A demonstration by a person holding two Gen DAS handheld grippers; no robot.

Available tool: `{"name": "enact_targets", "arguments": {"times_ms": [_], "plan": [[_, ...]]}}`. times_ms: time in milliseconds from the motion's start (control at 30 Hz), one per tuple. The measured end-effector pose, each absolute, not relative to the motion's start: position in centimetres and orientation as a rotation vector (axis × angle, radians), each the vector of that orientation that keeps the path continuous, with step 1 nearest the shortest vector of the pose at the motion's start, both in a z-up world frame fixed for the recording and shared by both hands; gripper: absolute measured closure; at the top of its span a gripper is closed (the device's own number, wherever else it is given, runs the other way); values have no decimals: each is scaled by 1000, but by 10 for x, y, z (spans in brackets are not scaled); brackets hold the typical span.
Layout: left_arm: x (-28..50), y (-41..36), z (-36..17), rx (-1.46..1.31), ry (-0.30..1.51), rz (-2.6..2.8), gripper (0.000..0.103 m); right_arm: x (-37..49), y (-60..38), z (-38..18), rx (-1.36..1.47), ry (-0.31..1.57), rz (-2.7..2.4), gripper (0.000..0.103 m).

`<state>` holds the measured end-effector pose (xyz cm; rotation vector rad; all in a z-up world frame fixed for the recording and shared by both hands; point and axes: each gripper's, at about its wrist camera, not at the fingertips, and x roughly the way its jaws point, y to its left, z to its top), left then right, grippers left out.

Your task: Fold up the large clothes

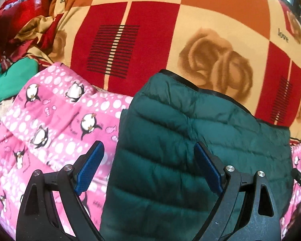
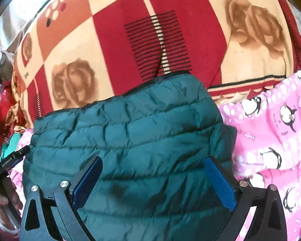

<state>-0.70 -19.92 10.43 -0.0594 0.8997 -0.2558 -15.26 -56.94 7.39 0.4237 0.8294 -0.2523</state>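
Green quilted jacket (image 2: pixel 130 140), folded compact atop the pink penguin garment (image 2: pixel 271 130), lies released at twelve o'clock of both spread grippers, left (image 1: pixel 148 166) and right (image 2: pixel 154 180).

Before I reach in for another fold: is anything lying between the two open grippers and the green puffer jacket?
Nothing visible. The left gripper and right gripper are both open directly over the green puffer jacket, which lies on top of the pink penguin blanket.

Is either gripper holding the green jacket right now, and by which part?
Nothing is held. The left gripper and right gripper both stand open above the green jacket.
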Motion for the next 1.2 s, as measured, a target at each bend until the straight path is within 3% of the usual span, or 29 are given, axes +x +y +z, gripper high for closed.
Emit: {"name": "enact_targets", "arguments": {"times_ms": [1000, 1200], "plan": [[-2, -179, 64, -204, 1029, -369, 12, -178, -616, 47, 440, 915, -352, 0], [12, -172, 41, -344, 1116, -467, 1, -170, -642, 31, 540, 924, -299, 0]]}}
